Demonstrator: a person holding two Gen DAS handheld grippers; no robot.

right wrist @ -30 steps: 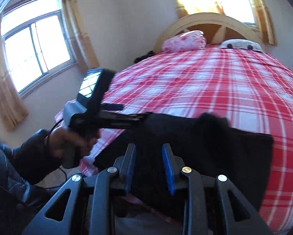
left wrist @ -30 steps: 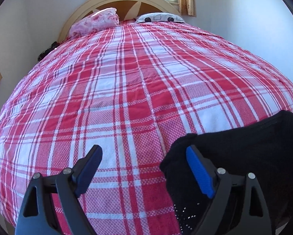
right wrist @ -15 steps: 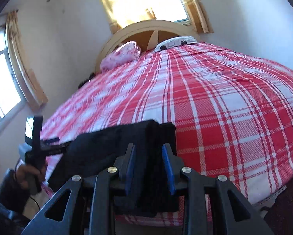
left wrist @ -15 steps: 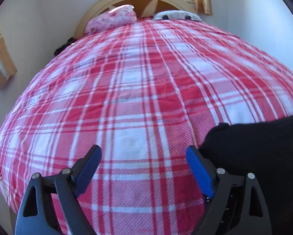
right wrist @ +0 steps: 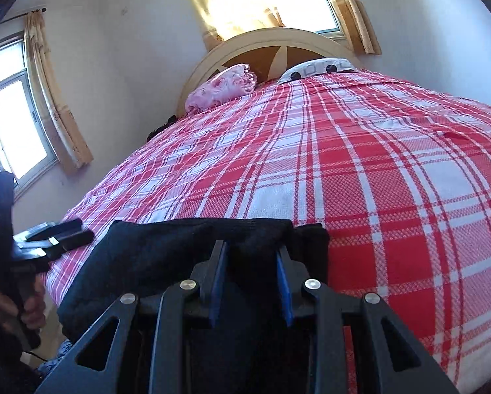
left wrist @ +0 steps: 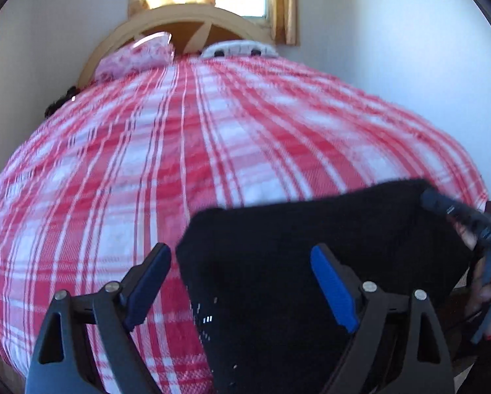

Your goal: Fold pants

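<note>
The black pants [left wrist: 311, 246] lie bunched at the near edge of the red plaid bed [left wrist: 212, 151]. My left gripper [left wrist: 242, 282] is open, its fingers straddling the left edge of the pants without clamping them. In the right wrist view the pants [right wrist: 166, 249] are a thick folded bundle, and my right gripper [right wrist: 250, 272] is shut on their right end. The left gripper shows at the left of the right wrist view [right wrist: 58, 233]; the right gripper shows at the right edge of the left wrist view [left wrist: 455, 213].
A pink pillow [right wrist: 222, 87] and a white patterned pillow [right wrist: 314, 69] lie against the wooden headboard [right wrist: 271, 46]. Curtained windows stand behind the headboard and on the left wall [right wrist: 12, 124]. White walls flank the bed.
The left gripper has swung right, so the pants now sit between its open fingers. The right gripper kept its hold and lowered the bundle toward the bed's near edge.
</note>
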